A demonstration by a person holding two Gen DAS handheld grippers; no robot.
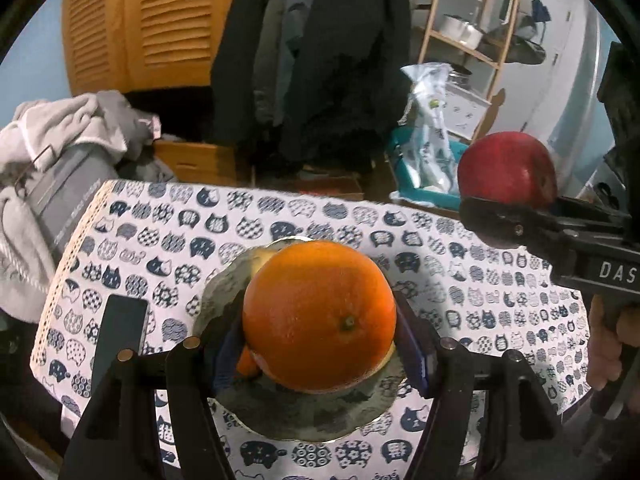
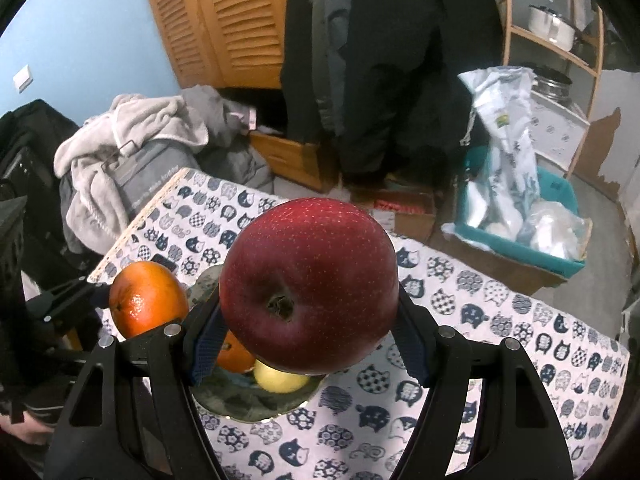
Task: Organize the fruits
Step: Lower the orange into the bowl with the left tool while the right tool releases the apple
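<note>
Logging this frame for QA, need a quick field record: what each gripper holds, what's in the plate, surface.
left gripper: shut on orange, held above the plate
right gripper: shut on red apple, held above the table
plate: on the tablecloth, under the orange; holds a yellow fruit and a second orange fruit, both partly hidden
surface: table under a cat-print tablecloth
other: dark flat object on the cloth, left of the plate

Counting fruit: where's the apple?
The apple sits between the right gripper's fingers, above the plate, right of the orange.
</note>
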